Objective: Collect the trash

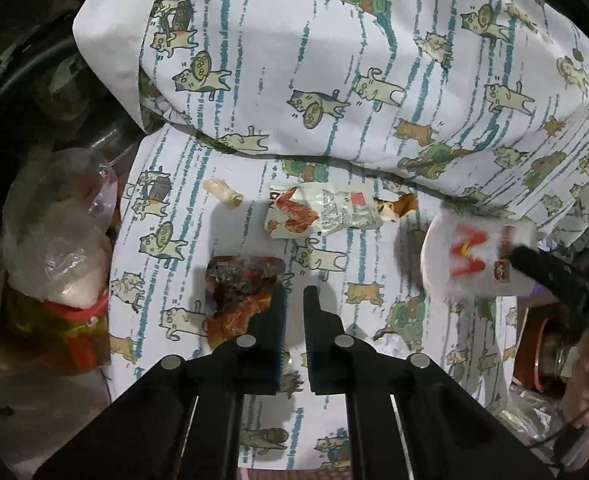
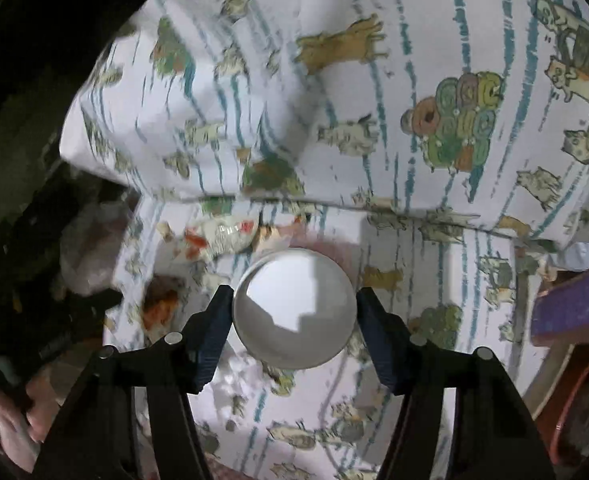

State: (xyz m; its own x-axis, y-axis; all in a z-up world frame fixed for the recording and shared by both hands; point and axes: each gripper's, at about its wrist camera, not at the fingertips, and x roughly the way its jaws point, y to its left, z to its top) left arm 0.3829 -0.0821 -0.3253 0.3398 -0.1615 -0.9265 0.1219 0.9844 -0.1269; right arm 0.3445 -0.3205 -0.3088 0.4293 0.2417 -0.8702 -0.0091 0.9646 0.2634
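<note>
On the cat-print sheet [image 1: 230, 152] lie a brown and orange wrapper [image 1: 240, 292], a white wrapper with red print [image 1: 322, 212], a small cream roll [image 1: 222, 194] and an orange-white scrap [image 1: 394, 206]. My left gripper [image 1: 294, 292] hangs over the sheet, shut to a narrow slit with only cloth showing in it. The brown wrapper rests against the outer side of its left finger. My right gripper [image 2: 294, 296] is shut on a white paper cup [image 2: 294, 308], seen from above. In the left wrist view that cup [image 1: 470, 256] shows a red and yellow logo.
A folded quilt [image 1: 354, 60] in the same print fills the back. A clear plastic bag [image 1: 62, 232] of rubbish sits off the sheet's left edge, above something with a red ring [image 1: 74, 314]. A purple-brown block [image 2: 574, 300] stands at the right. A hand [image 1: 582, 392] shows at lower right.
</note>
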